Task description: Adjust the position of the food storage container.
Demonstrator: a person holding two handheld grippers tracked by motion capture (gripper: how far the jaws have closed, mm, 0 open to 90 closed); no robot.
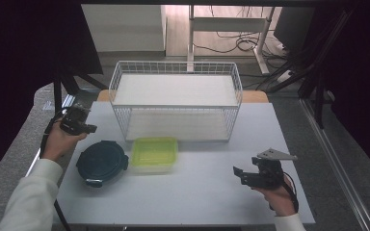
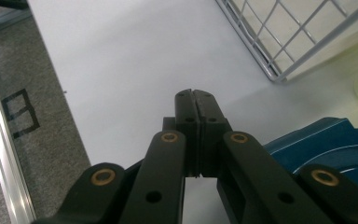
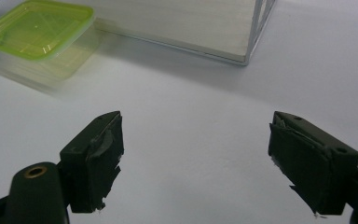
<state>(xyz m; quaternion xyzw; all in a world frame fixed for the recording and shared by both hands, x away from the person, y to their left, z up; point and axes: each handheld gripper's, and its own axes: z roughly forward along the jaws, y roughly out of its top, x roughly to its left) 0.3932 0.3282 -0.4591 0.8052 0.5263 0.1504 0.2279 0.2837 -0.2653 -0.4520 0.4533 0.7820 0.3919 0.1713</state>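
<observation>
Table (image 1: 192, 192) of white, smooth surface takes the middle of the high view. In the lower left of that frame my left claw (image 1: 90, 128) sits in my hand, above the table's left edge, and its tips point to the right. Just below it lies the round container (image 1: 102, 161), dark blue, with a clip lid, flat on the table. Touching its right side is the green container (image 1: 154, 153), a translucent yellow-green plastic box with rounded corners; its long axis runs left to right in the frame. Behind both, in the upper middle, stands the wire basket (image 1: 175, 67), white metal grid, rectangular, with a pale board inside. In the lower right my right claw (image 1: 237, 173) points to the left, toward the green container, but well apart from it.

In the left gripper view my left claw (image 2: 195, 92) has its two black jaws pressed together, with nothing between them, over bare white table. The round container (image 2: 335, 144) shows its glossy blue rim at the lower right, near the jaws. A corner of the wire basket (image 2: 279, 70) is at the upper right.

In the right gripper view my right claw (image 3: 196, 140) is spread wide and holds nothing; the pads look rough and worn. The green container (image 3: 37, 28) lies in the upper left, and its long side goes slanted up to the right. The wire basket (image 3: 249, 46) has its lower corner at the upper middle.
</observation>
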